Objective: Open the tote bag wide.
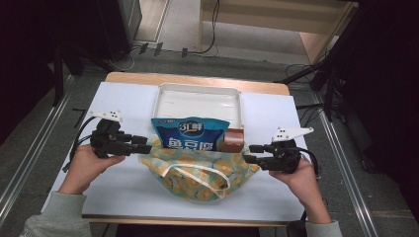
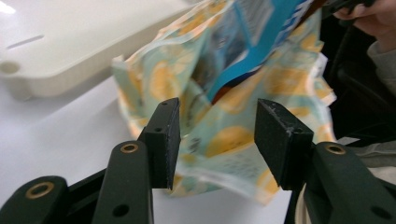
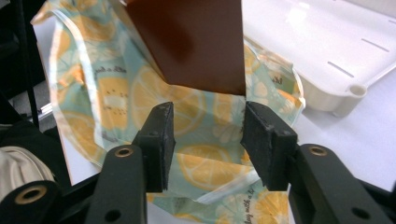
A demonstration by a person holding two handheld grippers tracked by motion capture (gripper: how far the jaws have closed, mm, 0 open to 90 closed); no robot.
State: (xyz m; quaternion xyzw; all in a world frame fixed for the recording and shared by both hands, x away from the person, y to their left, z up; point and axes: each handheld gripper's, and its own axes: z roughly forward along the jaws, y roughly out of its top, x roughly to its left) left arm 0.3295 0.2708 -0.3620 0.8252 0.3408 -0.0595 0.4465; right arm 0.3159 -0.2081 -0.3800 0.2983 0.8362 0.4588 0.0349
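Observation:
A lemon-print cloth bag lies mid-table with a blue snack packet and a brown box sticking out of its mouth. My left gripper hovers at the bag's left edge and is open. In the left gripper view its jaws stand apart in front of the bag's cloth and the blue packet, and the pads do not press on the cloth. My right gripper is at the bag's right edge, also open. Its jaws frame the cloth just below the brown box.
A white plastic tray stands behind the bag at the far side of the white-covered table. The tray's corner lies close to the right gripper. Dark stands and cables surround the table on the floor.

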